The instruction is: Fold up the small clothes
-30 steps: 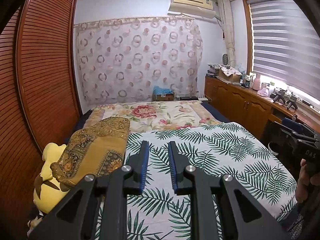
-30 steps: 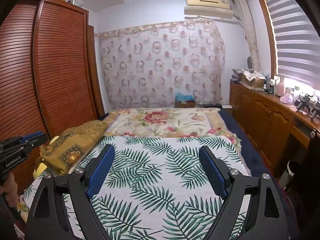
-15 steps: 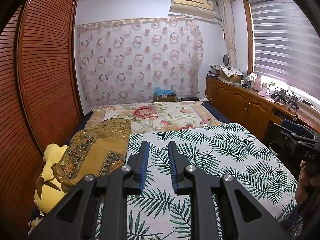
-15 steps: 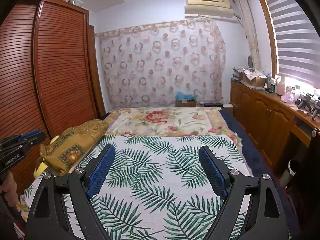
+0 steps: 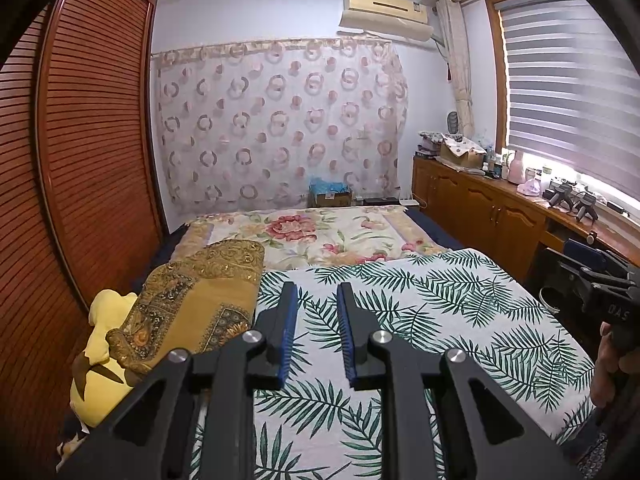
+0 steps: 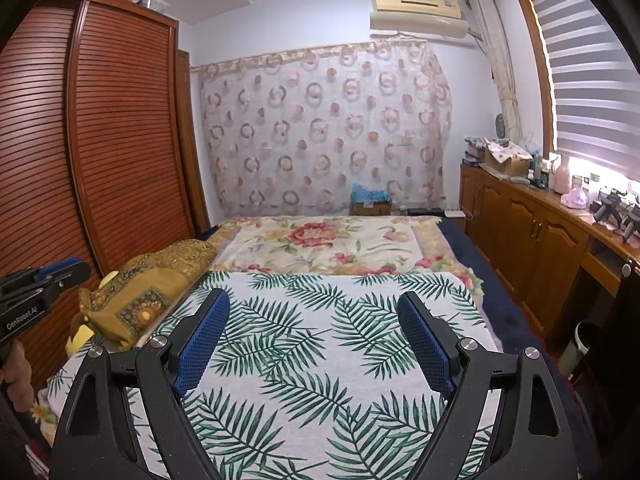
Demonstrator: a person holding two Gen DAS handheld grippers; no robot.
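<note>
White palm-leaf-print bed cover (image 6: 304, 344): spread flat, bare of garments; no small clothes visible on it in either view, so folding appears unstarted. Left gripper (image 5: 318, 326), above the cover's near edge: blue-padded jaws narrowly parted, nothing between; right gripper (image 6: 316, 340), likewise above it: jaws wide apart, empty. Ochre paisley-patterned folded cloth (image 5: 196, 304) over a yellow plush toy (image 5: 100, 360), at the cover's left edge; whether it is the task's garment cannot be told.
</note>
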